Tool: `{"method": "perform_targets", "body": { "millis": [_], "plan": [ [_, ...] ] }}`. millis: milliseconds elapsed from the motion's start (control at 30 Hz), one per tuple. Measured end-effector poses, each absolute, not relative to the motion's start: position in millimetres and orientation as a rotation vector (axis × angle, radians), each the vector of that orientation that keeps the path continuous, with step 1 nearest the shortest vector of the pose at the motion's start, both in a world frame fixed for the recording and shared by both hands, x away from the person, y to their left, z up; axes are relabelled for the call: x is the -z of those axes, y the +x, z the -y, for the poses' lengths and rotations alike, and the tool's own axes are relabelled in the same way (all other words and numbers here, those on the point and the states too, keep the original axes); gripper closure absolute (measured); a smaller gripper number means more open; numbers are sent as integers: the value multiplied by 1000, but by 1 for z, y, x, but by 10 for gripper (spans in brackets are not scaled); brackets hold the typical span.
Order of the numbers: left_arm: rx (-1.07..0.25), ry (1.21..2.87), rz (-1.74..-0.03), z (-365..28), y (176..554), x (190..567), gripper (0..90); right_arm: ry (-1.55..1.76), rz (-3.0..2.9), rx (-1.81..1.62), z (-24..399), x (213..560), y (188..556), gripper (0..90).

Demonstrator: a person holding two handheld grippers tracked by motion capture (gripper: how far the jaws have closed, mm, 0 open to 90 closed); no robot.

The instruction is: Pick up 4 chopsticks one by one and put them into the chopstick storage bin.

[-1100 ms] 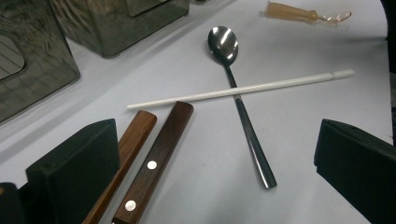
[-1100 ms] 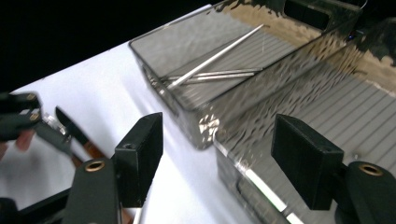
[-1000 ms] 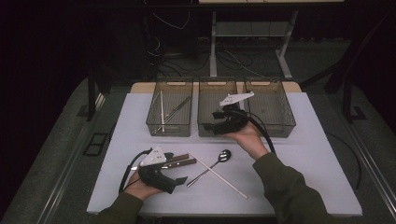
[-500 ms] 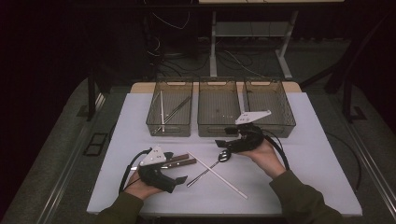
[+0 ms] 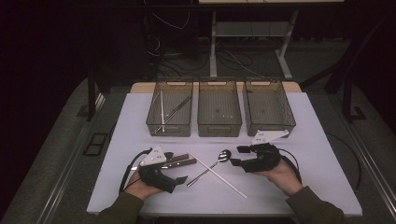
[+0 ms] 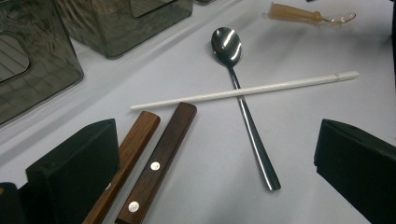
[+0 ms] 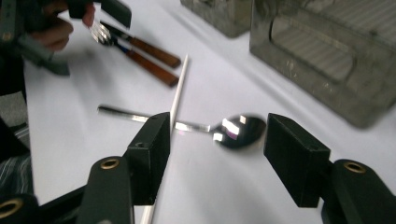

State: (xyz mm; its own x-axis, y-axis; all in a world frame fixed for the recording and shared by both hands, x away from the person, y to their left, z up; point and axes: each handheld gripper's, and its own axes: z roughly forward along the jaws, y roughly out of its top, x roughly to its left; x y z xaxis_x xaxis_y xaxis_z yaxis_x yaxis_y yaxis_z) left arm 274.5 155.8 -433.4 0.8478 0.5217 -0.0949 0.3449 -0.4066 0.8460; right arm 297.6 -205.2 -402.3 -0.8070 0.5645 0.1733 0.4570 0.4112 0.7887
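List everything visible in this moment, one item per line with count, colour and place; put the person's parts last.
bins: three, smoky translucent, in a row at the table's far edge
sticks in the left bin: count unclear, pale and dark
spoon: one, steel, table centre
chopstick: one, white, lying across the spoon's handle
wooden handles: two, brown, beside the left claw
table: one, white
left claw: one, black, open, front left
right claw: one, black, open, near the spoon's bowl
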Motion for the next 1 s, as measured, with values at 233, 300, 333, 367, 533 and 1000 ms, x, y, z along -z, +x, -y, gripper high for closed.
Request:
{"method": "perform_targets", "body": {
  "millis": [233,300,333,367,533,1000],
  "plan": [
    [-230,2039,-637,-155,274,433,0,916,-2570,-1314,221,412,276,474],
    [-230,2042,-637,-155,274,433,0,909,-2592,-1297,222,416,270,493],
    [-230,2041,-639,-155,274,433,0,904,-2601,-1290,222,417,268,507],
    [-231,2042,-638,-155,274,433,0,905,-2609,-1284,222,419,266,517],
    [-234,2046,-631,-155,274,433,0,871,-2665,-1256,215,427,256,581],
    [-236,2053,-620,-154,273,433,0,776,-2788,-1176,192,441,250,742]
  ]
}}
